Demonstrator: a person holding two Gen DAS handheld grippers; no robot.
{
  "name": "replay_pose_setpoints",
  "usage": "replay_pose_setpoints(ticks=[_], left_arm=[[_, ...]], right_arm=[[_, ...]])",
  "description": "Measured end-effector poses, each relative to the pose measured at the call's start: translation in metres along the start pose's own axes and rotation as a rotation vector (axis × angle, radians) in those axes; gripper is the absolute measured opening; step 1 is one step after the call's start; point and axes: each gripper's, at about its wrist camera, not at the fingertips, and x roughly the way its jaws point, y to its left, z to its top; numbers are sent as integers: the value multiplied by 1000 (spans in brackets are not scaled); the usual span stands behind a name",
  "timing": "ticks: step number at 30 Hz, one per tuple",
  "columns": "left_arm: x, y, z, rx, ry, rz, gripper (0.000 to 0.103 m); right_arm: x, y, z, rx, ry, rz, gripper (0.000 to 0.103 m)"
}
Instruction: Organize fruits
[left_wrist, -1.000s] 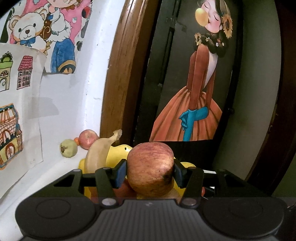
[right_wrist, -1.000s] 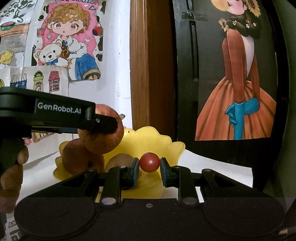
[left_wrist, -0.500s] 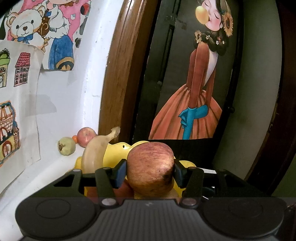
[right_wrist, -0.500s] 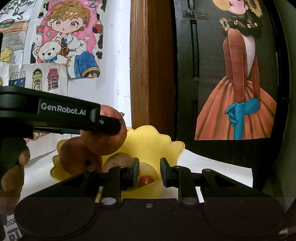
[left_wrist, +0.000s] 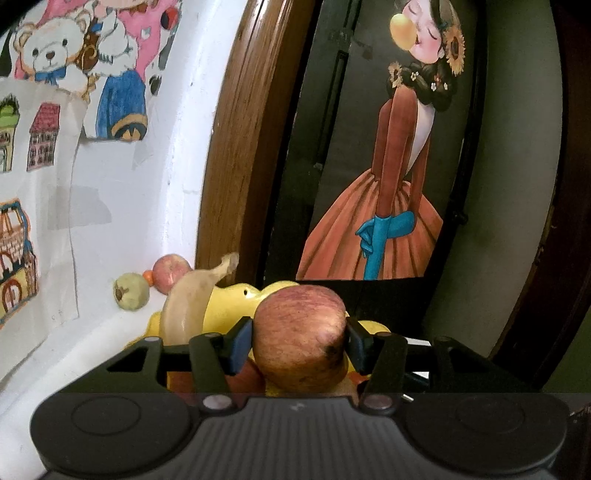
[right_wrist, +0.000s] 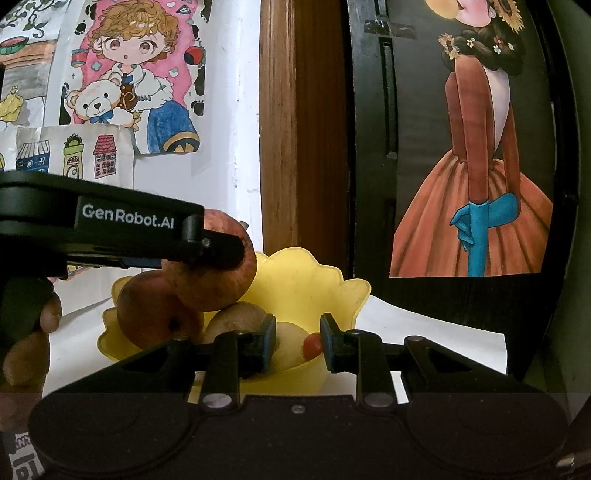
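Note:
My left gripper (left_wrist: 300, 336) is shut on a red apple (left_wrist: 301, 336), held just over the yellow scalloped bowl (left_wrist: 229, 301). A pale banana (left_wrist: 188, 306) leans out of that bowl. From the right wrist view the same apple (right_wrist: 218, 273) hangs above the bowl (right_wrist: 306, 280), resting close to another red apple (right_wrist: 151, 310) and a brown kiwi (right_wrist: 240, 317) inside. My right gripper (right_wrist: 297, 343) is open over the bowl, and a small red tomato (right_wrist: 312, 345) lies in the bowl below its fingers beside a pale fruit (right_wrist: 290, 345).
A green fruit (left_wrist: 131, 291), a small red apple (left_wrist: 171, 267) and a tiny orange thing (left_wrist: 147, 275) lie on the white surface (left_wrist: 74, 354) by the wall. Drawings hang on the white wall; a wooden door frame (right_wrist: 291, 147) and dark door with a poster stand behind. A hand (right_wrist: 26, 332) holds the left gripper.
My right gripper has opened and the small red tomato has dropped from it into the bowl. The left gripper with the apple has sunk slightly toward the bowl.

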Motion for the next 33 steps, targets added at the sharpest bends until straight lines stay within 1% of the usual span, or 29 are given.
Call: replay_pose_setpoints(ticks=[3,8,10,14,18,21,24,29,32,33], left_arm=[[-2,-1,1,0,-14,0,63],[-2,-1,-1,1,-11,-3,66],[-1,-1,-2,-4,-7,-2,67],[-1,2,-3,-10,-3,3,69],[-3,4,-4,-23,-10,3,76],[-6,4,-4,-21,-19,0,81],[-8,4,-3,-20,-30,-1,83],[-11,3,-3,-17,-40,1,87],[-14,4,-4,-18,-47,1,91],[-15,5,-4,-19,-50,1,94]], right_arm=[[1,1,-1,-4,-3,0,31],[1,1,-2,-6,-8,3,33],[0,2,-2,-13,-12,2,38],[-1,3,-2,-22,-16,4,42],[-1,3,-2,-21,-19,6,44],[-2,3,-2,-21,-24,6,49],[-3,3,-2,-17,-25,-1,59],[-4,2,-2,-12,-24,2,62],[-5,2,-3,-12,-24,8,66],[-6,3,-3,-13,-25,9,67]])
